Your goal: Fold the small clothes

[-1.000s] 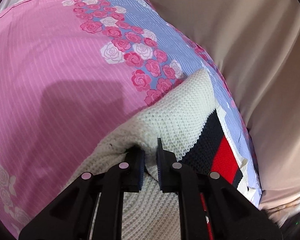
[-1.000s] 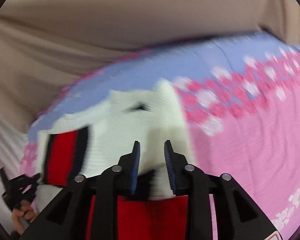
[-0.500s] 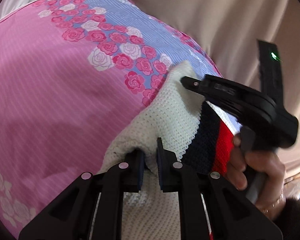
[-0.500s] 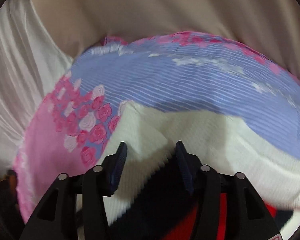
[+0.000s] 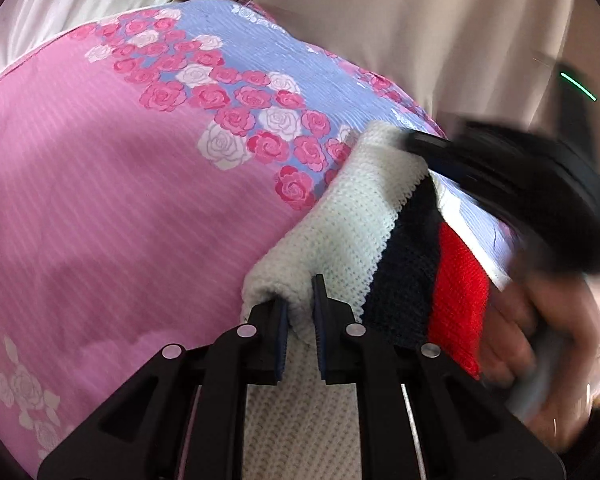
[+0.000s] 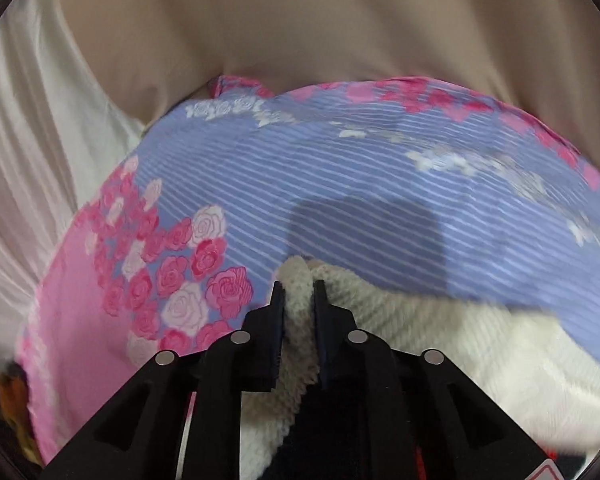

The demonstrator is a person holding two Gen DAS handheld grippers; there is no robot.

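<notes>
A white knit sweater [image 5: 352,236] with navy and red stripes lies on a pink and blue rose-print bedspread [image 5: 100,200]. My left gripper [image 5: 300,300] is shut on a bunched white edge of it at the near side. In the right wrist view my right gripper [image 6: 299,292] has a fold of the white sweater [image 6: 420,340] between its jaws, which are closing and pinch the knit. The left wrist view shows the right gripper [image 5: 414,144], blurred, at the sweater's far white corner, with a hand [image 5: 512,340] on its handle.
Beige cloth [image 5: 420,40] hangs behind the bed on the far side, also filling the top of the right wrist view as beige cloth [image 6: 300,40]. White pleated fabric [image 6: 28,160] hangs to the left. The bedspread [image 6: 380,208] stretches open to the left of the sweater.
The right gripper swung across to the sweater's far white corner and its jaws narrowed onto the knit. The left gripper kept its hold and rolled slightly.
</notes>
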